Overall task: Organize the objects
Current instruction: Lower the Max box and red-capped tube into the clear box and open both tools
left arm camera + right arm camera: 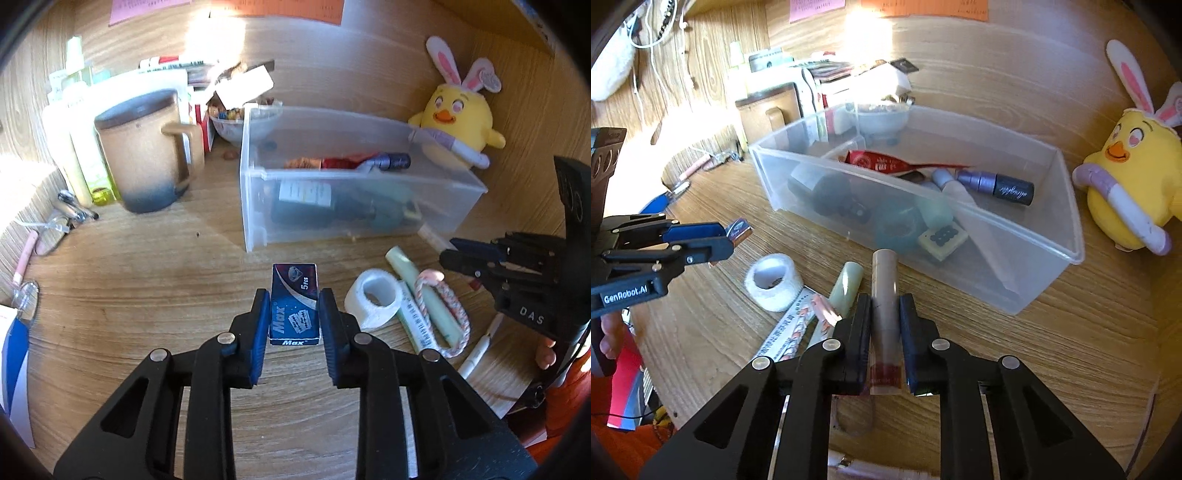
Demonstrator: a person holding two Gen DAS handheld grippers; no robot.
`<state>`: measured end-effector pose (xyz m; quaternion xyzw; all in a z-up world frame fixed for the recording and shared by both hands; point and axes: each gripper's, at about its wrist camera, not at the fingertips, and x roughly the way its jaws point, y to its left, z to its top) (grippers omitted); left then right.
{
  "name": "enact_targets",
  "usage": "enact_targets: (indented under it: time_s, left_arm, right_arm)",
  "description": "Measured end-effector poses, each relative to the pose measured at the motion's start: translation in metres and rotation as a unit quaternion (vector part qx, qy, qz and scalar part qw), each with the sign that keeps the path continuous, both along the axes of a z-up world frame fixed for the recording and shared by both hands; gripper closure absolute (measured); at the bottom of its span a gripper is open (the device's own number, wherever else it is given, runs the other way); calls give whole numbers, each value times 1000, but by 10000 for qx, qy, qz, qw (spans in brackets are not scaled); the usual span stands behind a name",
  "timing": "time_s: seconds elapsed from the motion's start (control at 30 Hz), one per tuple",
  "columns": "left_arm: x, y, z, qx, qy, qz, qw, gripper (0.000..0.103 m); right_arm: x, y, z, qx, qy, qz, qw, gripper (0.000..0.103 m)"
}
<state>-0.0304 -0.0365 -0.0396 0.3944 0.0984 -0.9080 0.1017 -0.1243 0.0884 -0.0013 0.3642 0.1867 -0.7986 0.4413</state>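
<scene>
My left gripper (294, 306) is shut on a small blue "Max" razor-blade box (294, 304) and holds it above the wooden desk, short of the clear plastic bin (258, 206). My right gripper (884, 314) is shut on a beige tube with a dark red end (884, 295), just in front of the bin (1015, 236). The bin holds a purple-black tube (995, 184), a red packet (882, 162), a dark bottle and other small items. The left gripper also shows in the right wrist view (733, 236), still holding the box.
A white tape roll (375, 297), a pale green tube (424, 291), a braided loop and a pen lie right of the box. A brown mug (147, 151), bottles and a bowl stand at the back left. A yellow plush chick (458, 114) sits behind the bin.
</scene>
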Motion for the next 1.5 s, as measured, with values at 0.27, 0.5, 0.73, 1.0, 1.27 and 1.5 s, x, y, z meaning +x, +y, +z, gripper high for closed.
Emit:
enact_targets:
  time_s: [0.27,0.5,0.73,1.0,1.27,1.5]
  left_arm:
    - [-4,5,27,-32,381,-77,9992,76]
    - [-18,11,45,-80,622,-226,9978,76]
    - [-33,13,56,-48,806,-401,9959,76]
    - [-62,6,58,-23,781,-503,9957,76]
    - [-97,-8,48,44,555,-486,9973,76]
    - [-118,-13,36,84,367,-528,9979,76]
  right_arm:
    - [10,14,25,-364,180,-57,9992,89]
    - [8,15,50,-648,403,-80,9970,89]
    - [-8,15,71,-930,510,-226,9941,89]
    - [-34,9,80,-1010,528,-432,9925,89]
    - [-69,-10,76,-811,468,-618,9937,89]
    - [-94,-27,63,-551,391,-747,9949,89]
